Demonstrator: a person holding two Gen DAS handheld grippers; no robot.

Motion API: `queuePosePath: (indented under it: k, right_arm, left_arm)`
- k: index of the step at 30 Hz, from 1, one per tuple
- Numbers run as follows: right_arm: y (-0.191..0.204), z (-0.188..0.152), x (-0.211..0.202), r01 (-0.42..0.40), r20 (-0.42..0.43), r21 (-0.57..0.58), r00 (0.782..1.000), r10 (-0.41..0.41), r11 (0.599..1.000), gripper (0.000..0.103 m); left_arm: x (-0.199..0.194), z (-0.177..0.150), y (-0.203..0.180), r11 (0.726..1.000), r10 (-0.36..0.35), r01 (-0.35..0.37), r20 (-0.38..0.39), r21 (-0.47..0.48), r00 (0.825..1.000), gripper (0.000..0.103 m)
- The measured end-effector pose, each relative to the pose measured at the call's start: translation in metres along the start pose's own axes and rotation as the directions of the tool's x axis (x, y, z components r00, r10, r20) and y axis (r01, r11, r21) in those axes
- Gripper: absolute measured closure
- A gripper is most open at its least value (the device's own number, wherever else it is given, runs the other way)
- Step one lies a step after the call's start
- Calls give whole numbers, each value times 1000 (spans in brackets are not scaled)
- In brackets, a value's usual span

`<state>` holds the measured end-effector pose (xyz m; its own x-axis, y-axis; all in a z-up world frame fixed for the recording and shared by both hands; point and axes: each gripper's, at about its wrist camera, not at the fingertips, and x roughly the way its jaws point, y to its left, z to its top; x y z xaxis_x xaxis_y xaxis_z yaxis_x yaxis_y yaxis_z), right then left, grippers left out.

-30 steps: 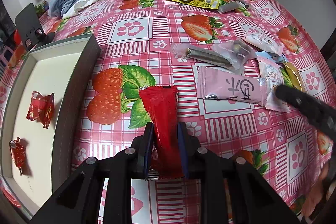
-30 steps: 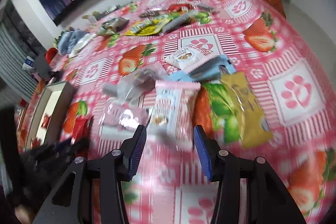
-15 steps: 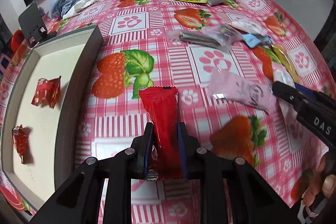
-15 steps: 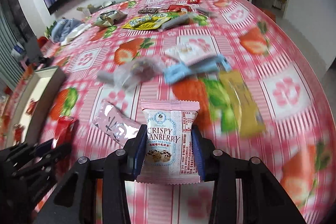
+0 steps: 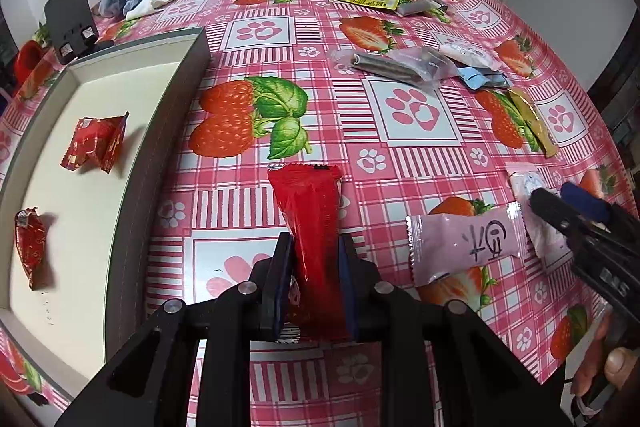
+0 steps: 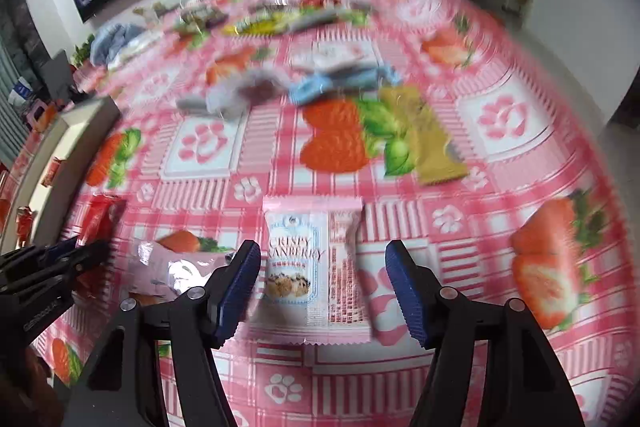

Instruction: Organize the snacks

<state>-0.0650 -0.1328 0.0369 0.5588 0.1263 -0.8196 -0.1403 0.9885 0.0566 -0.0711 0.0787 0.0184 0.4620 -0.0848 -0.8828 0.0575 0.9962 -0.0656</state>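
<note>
The table (image 5: 420,131), under a pink strawberry-and-paw-print cloth, carries loose snacks across its middle and far side, so the sorting looks to have barely begun. Along its left edge sits a shallow tray (image 5: 168,131) with a pale floor that already holds two red wrappers (image 5: 94,145), one behind the other; it reads as the collecting place, probably for red items. The left tool (image 5: 314,291) is clamped on a long red snack bar (image 5: 310,227), pinched near its lower end so most of the length sticks forward over the cloth just beside the tray's right wall, well placed for a move into it. The right tool (image 6: 322,285), nearer the table's right edge, has just been opening its jaws, and they now stand clear on either side of the cranberry crisp packet (image 6: 312,263), so the packet seems let go rather than gripped. A pink sachet (image 5: 466,247) lies on the cloth between the two tools, not yet sorted.
</note>
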Motion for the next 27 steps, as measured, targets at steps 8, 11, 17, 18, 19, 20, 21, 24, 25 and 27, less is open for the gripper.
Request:
queuePosePath:
  k: [8,11,17,18,19,20,21,24,25,27]
  right_arm:
    - [95,-30,-9,-106,-34,-625,994,109,773,37]
    - [94,-25,13,-186,-132,-682,983,131,708,37]
    - [67,3,35,-361,-246,-568,932,265,740,46]
    - [66,4,34,-346,-238,-561,938,253,752,51]
    - [64,5,33,-333,-229,-539,942,246,774,69]
    - [60,6,33,-318,-217,-500,946,239,806,76]
    - [58,5,32,-307,-204,-469,950,236,828,76]
    - [61,-3,27,-213,-143,-370,975,171,904,76]
    - [61,-6,24,-180,-122,-305,981,150,935,76]
    - [63,-9,21,-139,-101,-236,988,118,962,77]
  left_arm:
    - [-2,-2,5,1000,-11,11,-5,21,1000,79]
    - [-3,-4,8,1000,-8,8,-7,30,1000,78]
    - [-4,-5,12,1000,-15,15,-6,17,1000,78]
    - [-4,-6,12,1000,-14,14,-6,19,1000,78]
    - [-4,-6,12,1000,-13,13,-6,18,1000,78]
    - [-4,-6,12,1000,-12,12,-6,17,1000,78]
    - [-4,-6,12,1000,-9,9,-6,16,1000,78]
    - [-6,-8,12,1000,-6,6,-7,15,1000,79]
    - [-7,-10,12,1000,-6,6,-8,13,1000,79]
    - [-7,-11,11,1000,-3,3,-9,11,1000,79]
